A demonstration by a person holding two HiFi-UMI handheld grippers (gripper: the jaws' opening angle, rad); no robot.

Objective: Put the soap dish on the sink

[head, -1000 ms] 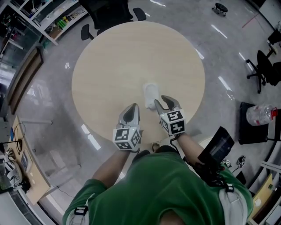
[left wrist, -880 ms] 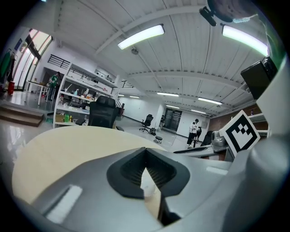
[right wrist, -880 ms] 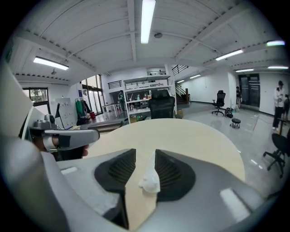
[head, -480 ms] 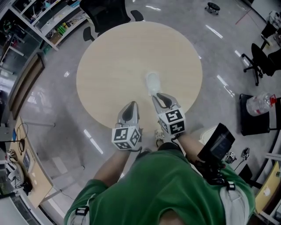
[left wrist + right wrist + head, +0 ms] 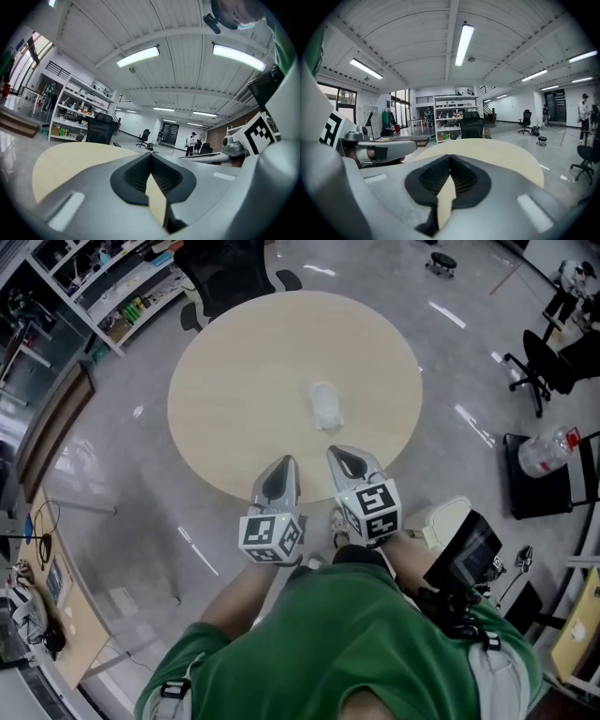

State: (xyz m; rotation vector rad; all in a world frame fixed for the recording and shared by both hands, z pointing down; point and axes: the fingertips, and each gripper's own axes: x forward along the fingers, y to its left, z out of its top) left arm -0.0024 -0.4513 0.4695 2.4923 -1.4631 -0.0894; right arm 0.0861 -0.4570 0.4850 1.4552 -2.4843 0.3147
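The soap dish point(image 5: 325, 405) lies on the round table point(image 5: 234, 352), just right of its middle. At the near edge, my right gripper point(image 5: 337, 455) has just been closing on nothing, its jaws now together. My left gripper point(image 5: 285, 465) is pressed together too.

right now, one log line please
soap dish: resting on round table, untouched | left hand-held gripper: shut, empty | right hand-held gripper: jaws just closed, empty

The soap dish point(image 5: 325, 405) lies on the surface point(image 5: 234, 371), right of centre. An office chair point(image 5: 225, 273) stands behind the far edge.
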